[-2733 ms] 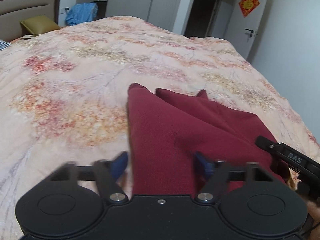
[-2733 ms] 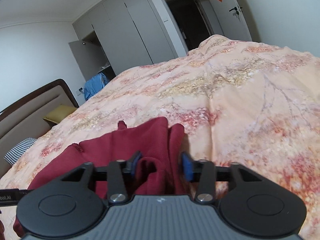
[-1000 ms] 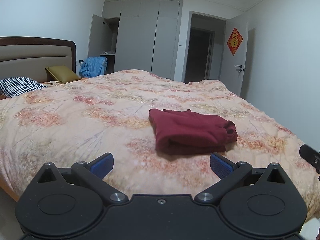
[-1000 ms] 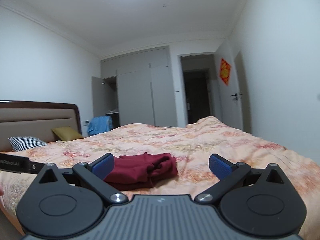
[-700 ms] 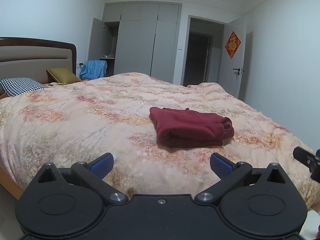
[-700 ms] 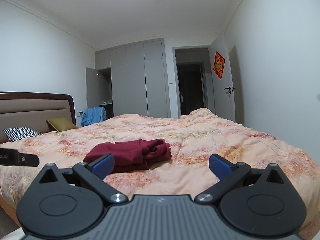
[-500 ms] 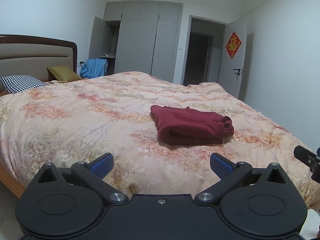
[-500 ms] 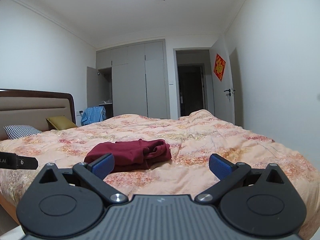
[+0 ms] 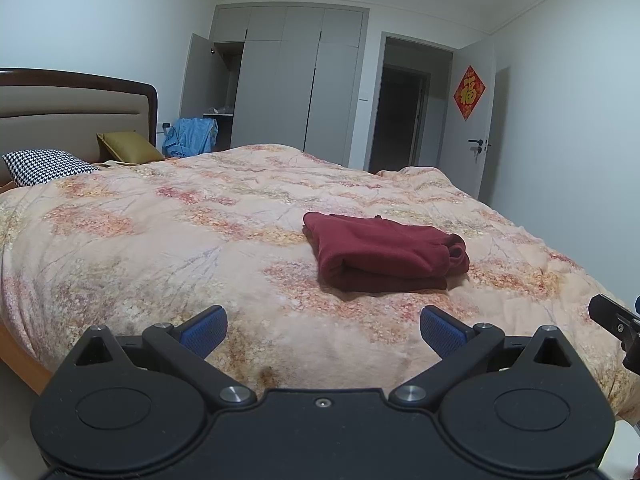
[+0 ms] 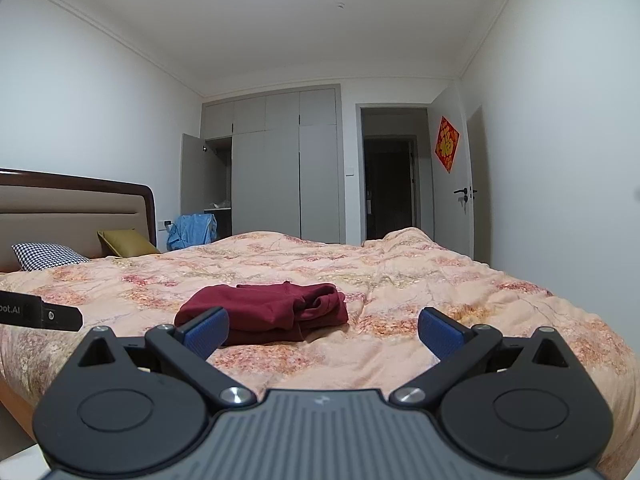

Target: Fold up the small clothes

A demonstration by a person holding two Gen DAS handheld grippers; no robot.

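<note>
A dark red garment [image 9: 384,254] lies folded into a thick bundle on the floral bedspread [image 9: 168,240]. It also shows in the right wrist view [image 10: 268,312]. My left gripper [image 9: 322,326] is open and empty, held back from the bed's near edge, well short of the garment. My right gripper [image 10: 323,326] is open and empty, also back from the bed. The tip of the right gripper shows at the left view's right edge [image 9: 616,320]. The left gripper's body shows at the right view's left edge [image 10: 40,314].
A padded headboard [image 9: 60,108], a houndstooth pillow [image 9: 44,166] and an olive pillow [image 9: 128,146] are at the bed's left. Blue clothing [image 9: 192,136] hangs by the grey wardrobe [image 9: 288,80]. An open doorway [image 9: 404,116] and a door [image 9: 476,120] are at the back right.
Both grippers let go of the red garment and drew back from the bed. Over the last second they barely moved, with the right view tilting slightly.
</note>
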